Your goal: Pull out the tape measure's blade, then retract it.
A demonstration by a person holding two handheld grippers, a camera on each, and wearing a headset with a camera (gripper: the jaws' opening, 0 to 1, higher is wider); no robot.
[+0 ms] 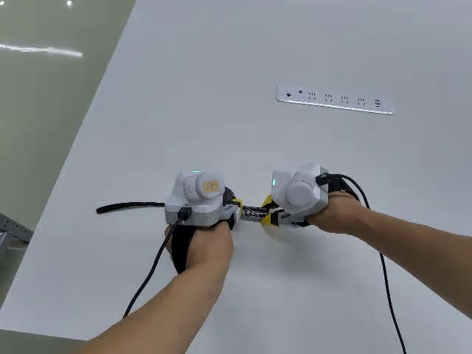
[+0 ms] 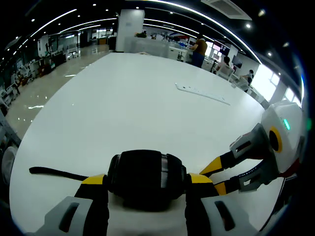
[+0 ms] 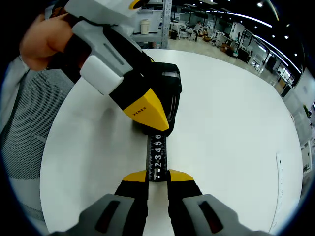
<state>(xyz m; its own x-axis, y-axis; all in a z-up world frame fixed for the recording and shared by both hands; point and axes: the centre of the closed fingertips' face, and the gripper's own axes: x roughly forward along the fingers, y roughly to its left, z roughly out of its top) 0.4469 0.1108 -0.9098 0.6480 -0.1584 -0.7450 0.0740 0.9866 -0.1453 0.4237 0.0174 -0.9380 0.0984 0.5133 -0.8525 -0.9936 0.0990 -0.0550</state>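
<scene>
L gripper (image 2: 147, 179) clamps 1 tape (image 3: 168, 91); R gripper (image 3: 157, 176), blade (image 3: 157, 152).

White counter (image 1: 221, 66) is stretching across most of the head view. White power strip (image 1: 334, 99) is lying flat on it, sockets facing up. Left of the power strip, past the counter's edge, glossy greenish floor (image 1: 51, 88) is reflecting lights. Beyond the power strip, in the left gripper view, people (image 2: 199, 46) are standing off the counter's far end. Ceiling light strips (image 2: 206, 19) are glowing above them.
</scene>
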